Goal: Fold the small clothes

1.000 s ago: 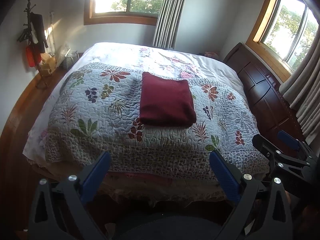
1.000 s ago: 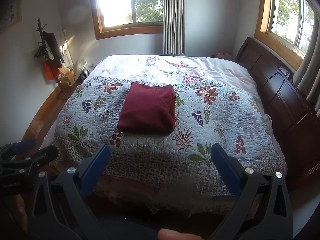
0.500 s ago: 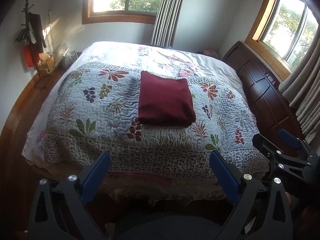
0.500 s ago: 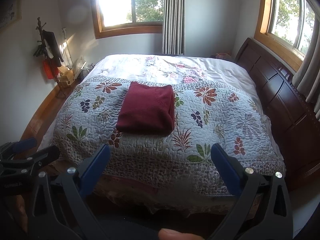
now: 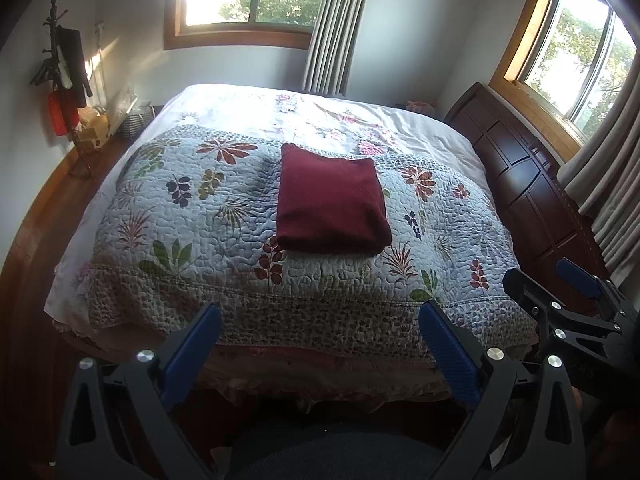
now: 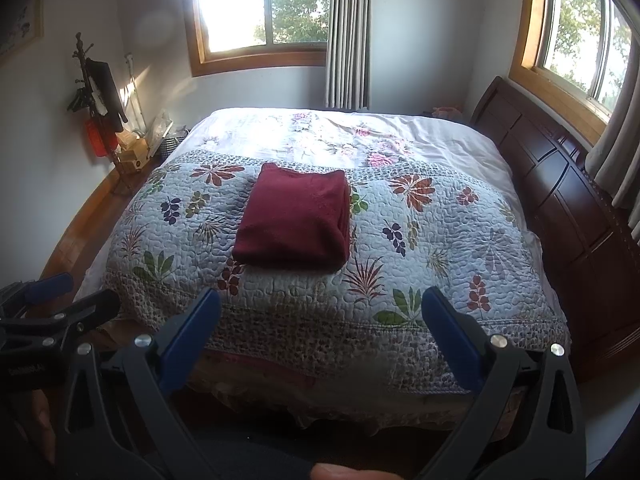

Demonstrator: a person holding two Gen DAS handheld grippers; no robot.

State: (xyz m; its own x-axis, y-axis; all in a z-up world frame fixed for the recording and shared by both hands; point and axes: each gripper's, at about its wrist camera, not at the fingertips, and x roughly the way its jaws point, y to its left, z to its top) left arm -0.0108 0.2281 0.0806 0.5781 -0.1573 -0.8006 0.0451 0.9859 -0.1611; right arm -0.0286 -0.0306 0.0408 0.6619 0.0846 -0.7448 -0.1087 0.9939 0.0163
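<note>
A dark red garment point(image 5: 332, 200) point(image 6: 294, 220) lies folded into a neat rectangle on the floral quilt point(image 5: 192, 216) point(image 6: 440, 240) in the middle of the bed. My left gripper point(image 5: 320, 320) is open and empty, held back off the foot of the bed, well short of the garment. Likewise my right gripper point(image 6: 320, 308) is open, empty, and off the bed's near edge. Each gripper shows at the edge of the other's view: the right gripper point(image 5: 560, 284) at the right, the left gripper point(image 6: 68, 296) at the left.
A dark wooden headboard point(image 5: 532, 184) point(image 6: 568, 200) runs along the bed's right side under a window. A coat stand point(image 5: 64, 76) point(image 6: 96, 92) and a basket point(image 5: 136, 120) sit by the left wall. Curtains point(image 5: 332, 24) hang at the far window.
Both grippers have drifted slightly, so the bed sits a little differently in view. The folded garment has not moved and both grippers stay open.
</note>
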